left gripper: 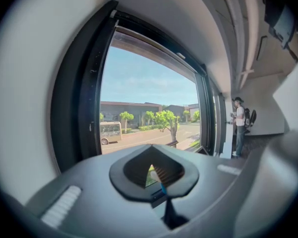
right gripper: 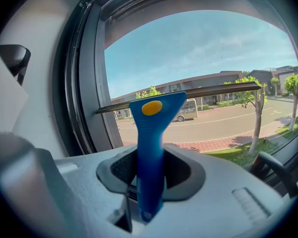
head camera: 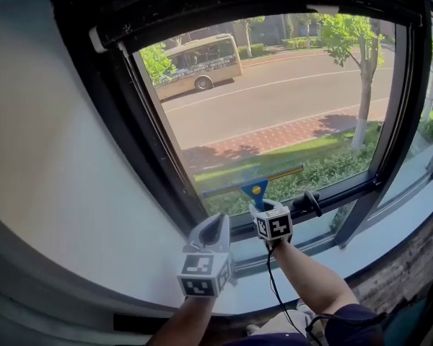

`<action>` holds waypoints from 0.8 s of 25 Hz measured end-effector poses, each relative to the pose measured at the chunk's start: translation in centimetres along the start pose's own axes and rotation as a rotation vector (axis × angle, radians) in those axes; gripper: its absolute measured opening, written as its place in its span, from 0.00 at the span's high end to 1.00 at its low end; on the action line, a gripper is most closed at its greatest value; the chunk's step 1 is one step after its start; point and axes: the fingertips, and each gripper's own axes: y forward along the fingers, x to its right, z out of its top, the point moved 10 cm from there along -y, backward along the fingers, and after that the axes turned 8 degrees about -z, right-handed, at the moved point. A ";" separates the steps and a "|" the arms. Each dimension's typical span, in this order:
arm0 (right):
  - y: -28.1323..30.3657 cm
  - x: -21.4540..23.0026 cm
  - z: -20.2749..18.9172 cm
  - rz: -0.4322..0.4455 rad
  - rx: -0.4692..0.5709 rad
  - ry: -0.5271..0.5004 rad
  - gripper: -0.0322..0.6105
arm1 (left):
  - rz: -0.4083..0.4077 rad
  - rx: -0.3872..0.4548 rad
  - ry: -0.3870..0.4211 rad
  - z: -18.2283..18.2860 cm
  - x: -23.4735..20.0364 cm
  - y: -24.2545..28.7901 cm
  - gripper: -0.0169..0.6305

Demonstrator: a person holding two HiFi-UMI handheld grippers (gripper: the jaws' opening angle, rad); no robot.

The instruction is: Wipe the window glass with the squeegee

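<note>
Head view, tool: the squeegee [head camera: 255,186] is low on the window glass [head camera: 274,99]. Its blade is tilted, the right end higher, and sits just above the bottom rail.
Head view, right gripper [head camera: 260,207]: clenched on the blue handle, arm reaching up from below.
Head view, left gripper [head camera: 215,225]: off the glass, beside the left side of the window frame [head camera: 151,121].
Head view, room: open glass lies above and to both sides of the blade. The black window handle [head camera: 308,204] sits just right of the tool.

Left gripper view, left gripper [left gripper: 154,172]: tips brought together, nothing between them. It looks along the pane from the left frame.
Left gripper view, background: a person [left gripper: 240,125] stands well apart at the far end of the room.

Right gripper view, grasp: the right gripper [right gripper: 151,182] clamps the squeegee [right gripper: 151,148] on its lower handle, with the handle upright between the pads.
Right gripper view, blade: the blade [right gripper: 188,94] crosses the pane. Whether its whole edge touches the glass cannot be told.
Right gripper view, edges: the window frame [right gripper: 84,83] is near the blade's left end, and the window handle [right gripper: 273,165] is at lower right.

Judged technique: level the blade and press it evenly on the glass. Pull in straight overlapping strokes that stop at the frame, and steer clear of the window handle.
</note>
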 end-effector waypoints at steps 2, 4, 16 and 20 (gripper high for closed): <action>0.4 0.1 -0.8 0.004 -0.016 0.001 0.75 | -0.003 -0.012 -0.008 -0.6 -0.1 0.2 0.97; 0.6 0.1 -1.7 -0.001 -0.035 0.010 0.75 | -0.002 -0.024 -0.013 -1.0 -0.3 0.3 0.97; 1.6 1.1 -6.4 -0.008 -0.108 0.065 0.75 | 0.006 -0.066 -0.036 -2.8 -0.4 0.5 0.97; 1.9 1.0 -7.5 0.032 -0.114 0.078 0.75 | 0.011 -0.082 -0.040 -3.6 -0.3 0.8 0.97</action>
